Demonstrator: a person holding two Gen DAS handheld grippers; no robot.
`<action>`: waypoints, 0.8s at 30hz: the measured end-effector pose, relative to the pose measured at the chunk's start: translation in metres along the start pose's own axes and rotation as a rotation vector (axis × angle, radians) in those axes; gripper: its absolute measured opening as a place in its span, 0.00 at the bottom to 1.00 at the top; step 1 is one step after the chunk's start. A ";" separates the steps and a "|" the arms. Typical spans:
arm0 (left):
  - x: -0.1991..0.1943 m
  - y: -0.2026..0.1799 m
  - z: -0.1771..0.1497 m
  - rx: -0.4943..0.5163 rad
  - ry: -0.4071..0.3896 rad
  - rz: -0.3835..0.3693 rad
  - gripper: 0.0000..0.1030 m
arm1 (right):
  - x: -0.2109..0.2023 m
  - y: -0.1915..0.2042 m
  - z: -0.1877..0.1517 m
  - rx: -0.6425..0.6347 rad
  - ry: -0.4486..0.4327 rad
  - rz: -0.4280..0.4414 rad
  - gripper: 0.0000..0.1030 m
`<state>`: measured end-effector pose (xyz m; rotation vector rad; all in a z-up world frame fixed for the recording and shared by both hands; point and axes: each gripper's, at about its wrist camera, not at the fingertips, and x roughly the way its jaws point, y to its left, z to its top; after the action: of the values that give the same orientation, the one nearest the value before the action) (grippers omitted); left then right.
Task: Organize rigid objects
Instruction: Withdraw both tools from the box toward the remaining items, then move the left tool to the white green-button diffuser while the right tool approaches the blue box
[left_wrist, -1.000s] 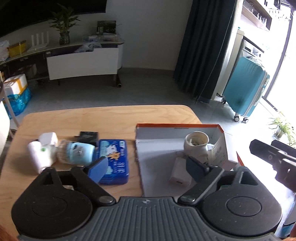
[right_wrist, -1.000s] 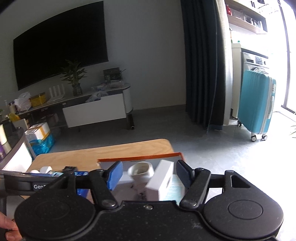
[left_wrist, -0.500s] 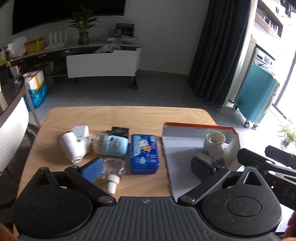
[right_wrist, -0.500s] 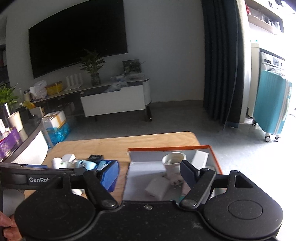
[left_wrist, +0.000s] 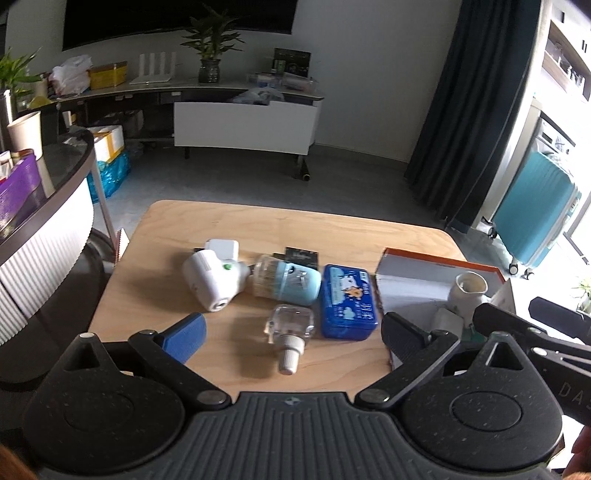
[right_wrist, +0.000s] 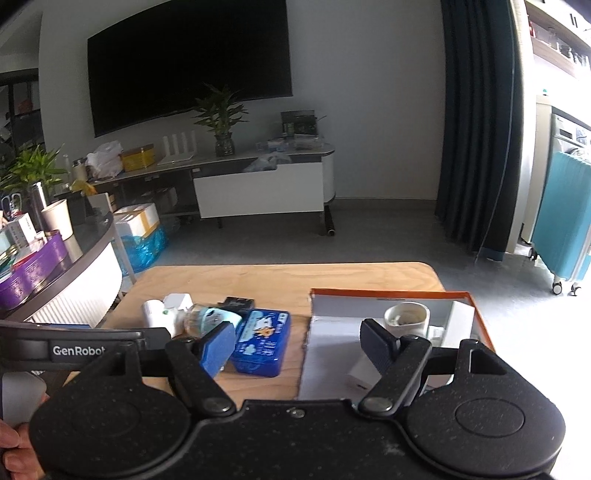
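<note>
On the wooden table (left_wrist: 258, 229) lie a white plug-in device (left_wrist: 214, 280), a white adapter (left_wrist: 222, 249), a bottle with a pale blue label (left_wrist: 286, 282), a small black box (left_wrist: 301, 255), a blue tin (left_wrist: 349, 301) and a small clear bottle (left_wrist: 290, 328). At the right, an orange-edged box (left_wrist: 413, 280) holds a white cup (left_wrist: 467, 290) and a white charger (right_wrist: 360, 374). My left gripper (left_wrist: 291, 328) hangs open above the clear bottle, touching nothing. My right gripper (right_wrist: 299, 343) is open and empty over the box's left edge.
A curved white counter (left_wrist: 44, 236) with a purple box and a paper cup stands close to the table's left side. Beyond the table is bare grey floor, a low TV cabinet (left_wrist: 243, 125) and a teal suitcase (left_wrist: 535, 218) at the right.
Both grippers drew back and shifted left, away from the box. The right jaws widened and let go of the white charger, which now lies in the box. The left jaws spread a little wider.
</note>
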<state>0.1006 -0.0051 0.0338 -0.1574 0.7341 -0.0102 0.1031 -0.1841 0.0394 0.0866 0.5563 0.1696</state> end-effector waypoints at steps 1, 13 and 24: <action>0.000 0.003 0.000 -0.005 0.000 0.002 1.00 | 0.001 0.003 0.000 -0.003 0.001 0.003 0.86; 0.000 0.033 -0.006 -0.063 0.009 0.020 1.00 | 0.011 0.030 -0.001 -0.045 0.017 0.036 0.87; 0.009 0.057 -0.013 -0.109 0.040 0.051 1.00 | 0.022 0.035 -0.007 -0.047 0.043 0.051 0.87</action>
<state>0.0961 0.0490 0.0098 -0.2435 0.7789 0.0754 0.1127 -0.1456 0.0262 0.0515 0.5931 0.2342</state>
